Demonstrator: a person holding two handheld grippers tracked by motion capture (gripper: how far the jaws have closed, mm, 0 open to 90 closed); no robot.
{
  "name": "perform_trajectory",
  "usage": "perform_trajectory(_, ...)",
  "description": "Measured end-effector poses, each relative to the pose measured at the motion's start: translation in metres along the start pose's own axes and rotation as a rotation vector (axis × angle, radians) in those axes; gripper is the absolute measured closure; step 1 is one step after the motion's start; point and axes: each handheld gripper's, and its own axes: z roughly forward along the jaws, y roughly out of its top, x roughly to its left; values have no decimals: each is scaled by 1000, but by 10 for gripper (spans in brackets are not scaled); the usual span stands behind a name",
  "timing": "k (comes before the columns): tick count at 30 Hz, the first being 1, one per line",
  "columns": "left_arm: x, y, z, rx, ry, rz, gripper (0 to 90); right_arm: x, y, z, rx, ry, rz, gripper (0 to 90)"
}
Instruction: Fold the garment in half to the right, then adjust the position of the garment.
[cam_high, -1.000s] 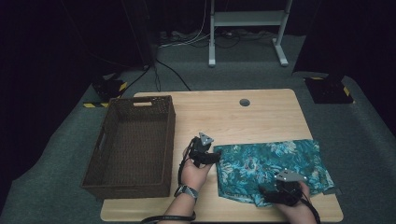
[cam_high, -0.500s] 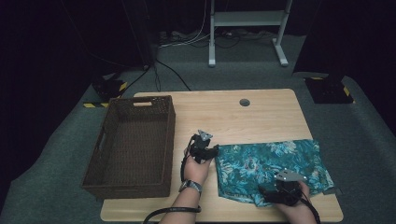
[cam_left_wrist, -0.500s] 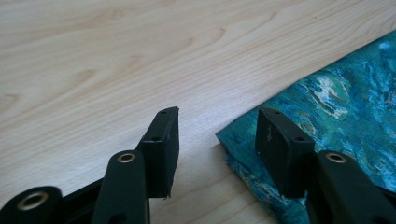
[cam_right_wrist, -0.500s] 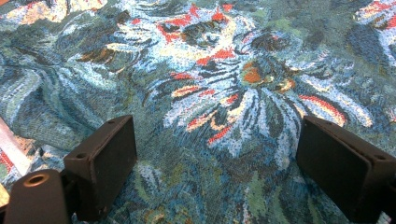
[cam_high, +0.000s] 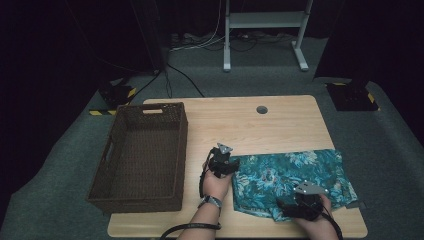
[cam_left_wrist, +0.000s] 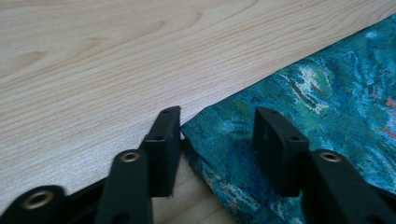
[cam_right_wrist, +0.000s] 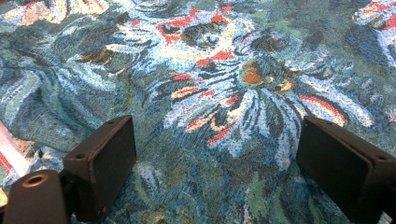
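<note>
Teal floral cloth (cam_high: 292, 182) lies flat on the near right part of the wooden table (cam_high: 280, 122), long axis running left-right across the table, its left corner pointing toward the left gripper (cam_high: 226, 165). In the left gripper view that corner (cam_left_wrist: 219, 128) sits between the 2 jaws: the left jaw stands on bare wood just outside the cloth edge, the right jaw stands over the cloth. The jaws have just been closing and now stand at a middling gap, pads not yet pressed on the fabric.

The right gripper (cam_high: 300, 207) is at the cloth's near edge, well apart from the left one. In the right gripper view both jaws stand wide over the pattern (cam_right_wrist: 219, 93), with cloth spread flat between them and beyond both tips; pads not pinching it.

Brown wicker basket (cam_high: 125, 165) stands on the left of the table, long axis running near-far, just left of the left gripper.
</note>
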Motion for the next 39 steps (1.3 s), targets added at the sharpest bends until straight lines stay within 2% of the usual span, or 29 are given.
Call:
perform_trajectory(1, -3, -2, 0, -6, 30, 16, 590, 1, 1, 0, 5, -5, 3, 127)
perform_trajectory(4, -3, -4, -1, -17, 30, 10, 672, 3, 2, -1, 5, -10, 7, 141)
perform_trajectory(5, -2, -7, -2, -37, 22, 0, 699, 7, 4, -4, -16, -17, -6, 146)
perform_trajectory(6, -2, -7, -2, -37, 22, 0, 735, 11, 4, -5, -30, -14, -15, 150)
perform_trajectory(9, -2, -8, -2, -38, 23, -7, 752, 23, 7, -11, -62, 4, -38, 157)
perform_trajectory(10, -2, -8, -2, -38, 23, -7, 757, 23, 7, -11, -62, 4, -38, 157)
perform_trajectory(11, -2, -8, -2, -38, 25, -8, 760, 33, 10, -15, -92, 36, -19, 163)
perform_trajectory(12, -3, -8, -2, -39, 28, -6, 760, 33, 10, -15, -92, 36, -19, 163)
perform_trajectory(15, -2, -8, -2, -38, 22, -9, 775, 59, 18, -15, -115, 67, -44, 189)
perform_trajectory(17, 0, -8, -3, -36, 13, -20, 781, 69, 21, -11, -112, 81, -42, 202)
perform_trajectory(18, 0, -8, -3, -36, 13, -20, 783, 69, 21, -11, -112, 81, -42, 202)
perform_trajectory(19, 0, -8, -3, -38, 14, -22, 784, 78, 23, -3, -99, 87, -34, 215)
perform_trajectory(20, 0, -8, -3, -38, 14, -22, 784, 78, 23, -3, -99, 87, -34, 215)
perform_trajectory(22, 0, -8, -3, -38, 15, -22, 784, 90, 26, 7, -87, 93, -41, 248)
perform_trajectory(25, -1, -8, -3, -38, 16, -19, 784, 97, 28, 12, -87, 104, -47, 284)
perform_trajectory(27, -1, -8, -3, -39, 19, -17, 784, 105, 31, 16, -89, 117, -76, 335)
perform_trajectory(28, -2, -8, -3, -39, 22, -12, 784, 114, 34, 20, -87, 124, -97, 379)
perform_trajectory(29, -2, -8, -3, -39, 22, -12, 784, 114, 34, 20, -87, 124, -97, 379)
perform_trajectory(32, -2, -8, -3, -39, 24, -13, 785, 129, 36, 27, -79, 135, -131, 425)
perform_trajectory(36, -2, -8, -2, -40, 26, -13, 788, 137, 38, 35, -60, 133, -152, 436)
perform_trajectory(39, -2, -8, -3, -39, 21, -13, 799, 138, 38, 38, -49, 136, -148, 433)
